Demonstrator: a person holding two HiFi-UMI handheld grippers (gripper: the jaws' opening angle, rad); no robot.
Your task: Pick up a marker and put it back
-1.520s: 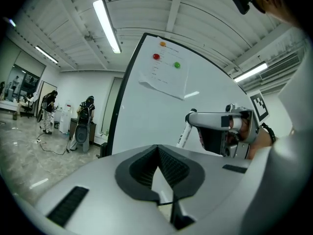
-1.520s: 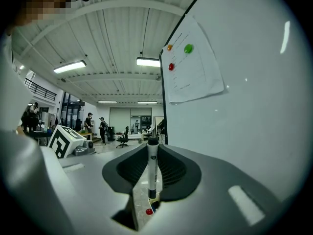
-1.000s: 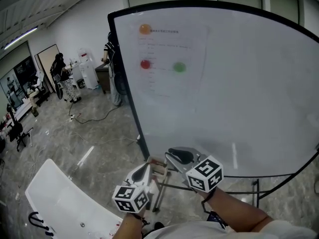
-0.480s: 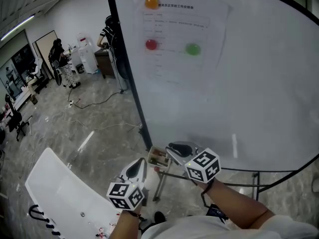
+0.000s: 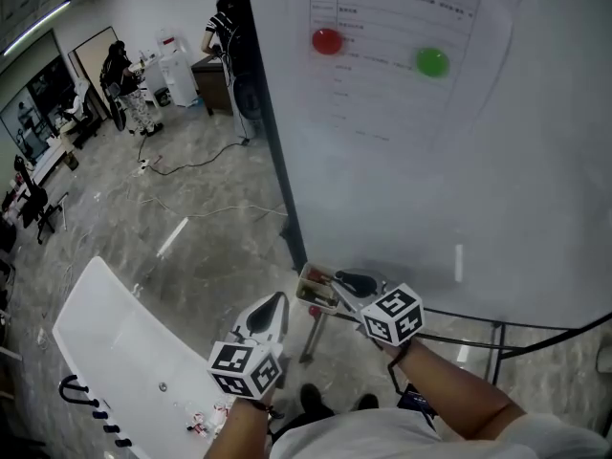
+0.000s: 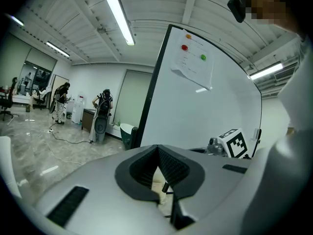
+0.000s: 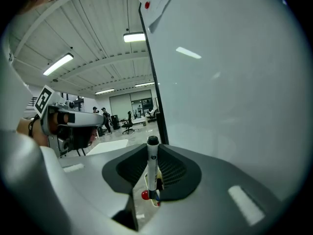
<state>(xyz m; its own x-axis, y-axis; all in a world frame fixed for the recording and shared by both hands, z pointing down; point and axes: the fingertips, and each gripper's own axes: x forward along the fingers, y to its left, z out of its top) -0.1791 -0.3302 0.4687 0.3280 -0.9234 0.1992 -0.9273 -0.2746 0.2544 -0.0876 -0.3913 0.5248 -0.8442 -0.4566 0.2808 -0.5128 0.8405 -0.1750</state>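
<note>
A white marker (image 7: 152, 166) with a black cap stands upright between the jaws of my right gripper (image 7: 153, 173), which is shut on it. In the head view that right gripper (image 5: 346, 281) hovers just right of a small marker tray (image 5: 310, 282) at the whiteboard's lower left corner. Red-capped markers lie in the tray, and one red cap (image 7: 145, 195) shows below the held marker. My left gripper (image 5: 275, 304) hangs lower left of the tray, apart from it. In the left gripper view its jaws (image 6: 157, 153) meet at the tips with nothing between them.
The big whiteboard (image 5: 449, 189) fills the right side, with a paper sheet held by a red magnet (image 5: 327, 41) and a green magnet (image 5: 432, 61). Its metal stand (image 5: 314, 331) runs below the tray. A white table (image 5: 115, 352) stands lower left. People (image 5: 124, 84) stand far back.
Both grippers have come down, the right one more, and it has closed in on the tray with the marker still held. The board now looms nearer and higher in view.
</note>
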